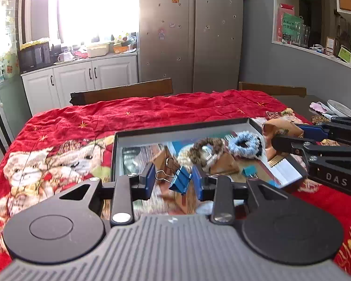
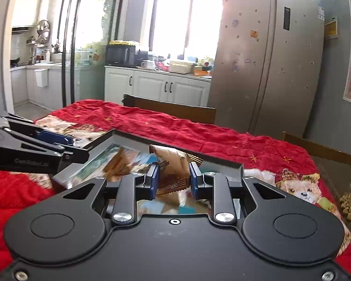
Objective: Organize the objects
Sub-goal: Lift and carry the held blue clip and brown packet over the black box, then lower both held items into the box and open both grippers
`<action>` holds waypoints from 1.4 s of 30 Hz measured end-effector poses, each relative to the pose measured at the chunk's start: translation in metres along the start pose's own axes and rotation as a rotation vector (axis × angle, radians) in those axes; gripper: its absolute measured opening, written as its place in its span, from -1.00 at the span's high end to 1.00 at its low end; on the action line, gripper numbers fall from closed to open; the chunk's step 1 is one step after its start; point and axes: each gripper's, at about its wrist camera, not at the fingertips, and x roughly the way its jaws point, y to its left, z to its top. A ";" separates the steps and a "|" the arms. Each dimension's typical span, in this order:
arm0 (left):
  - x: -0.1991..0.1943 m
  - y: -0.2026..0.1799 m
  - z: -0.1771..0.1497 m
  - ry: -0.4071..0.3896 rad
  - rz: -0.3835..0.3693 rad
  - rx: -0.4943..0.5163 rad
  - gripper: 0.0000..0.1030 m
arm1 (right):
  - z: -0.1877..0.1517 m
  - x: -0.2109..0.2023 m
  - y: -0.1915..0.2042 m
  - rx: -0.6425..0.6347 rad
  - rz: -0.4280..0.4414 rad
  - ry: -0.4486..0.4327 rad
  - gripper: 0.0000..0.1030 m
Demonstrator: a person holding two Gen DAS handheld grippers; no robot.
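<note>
the left gripper (image 1: 173, 181) pinches a blue binder clip (image 1: 180, 179) between its blue pads, the clip tilted with its wire handles (image 1: 162, 175) sticking out toward nine o'clock. it hangs over a shallow dark tray (image 1: 182, 126) that sits on a red bear-print cloth (image 1: 65, 126). the tray floor is blurred, so its printed lining is hard to read. toward twelve o'clock from the clip lie a brown fuzzy hair tie (image 1: 204, 146) and, at about one o'clock, a light blue fuzzy hair tie (image 1: 244, 145), the two near each other. a second small blue clip (image 1: 249, 171) rests at three o'clock from the held one.

the right gripper (image 2: 173, 179) pinches a brown snack packet (image 2: 173, 171), the packet standing roughly upright between its fingers, above the near part of the same tray (image 2: 222, 160). in the left wrist view this packet (image 1: 282, 127) shows at two o'clock, over the tray's right edge. in the right wrist view the left gripper's finger (image 2: 56, 138) reaches in from nine o'clock.
</note>
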 end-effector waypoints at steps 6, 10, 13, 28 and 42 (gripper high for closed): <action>0.027 0.000 0.022 0.021 0.006 -0.001 0.27 | 0.015 0.037 -0.016 0.034 -0.028 0.035 0.50; 0.044 0.000 0.032 0.024 0.016 -0.002 0.27 | 0.020 0.062 -0.025 0.067 -0.033 0.054 0.50; 0.056 0.001 0.039 0.029 0.015 -0.013 0.27 | 0.022 0.077 -0.029 0.077 -0.037 0.067 0.50; 0.113 -0.004 0.048 0.072 0.015 -0.015 0.26 | 0.014 0.132 -0.047 0.136 -0.032 0.114 0.50; 0.156 -0.003 0.043 0.138 0.019 -0.019 0.26 | 0.003 0.168 -0.047 0.150 -0.007 0.158 0.50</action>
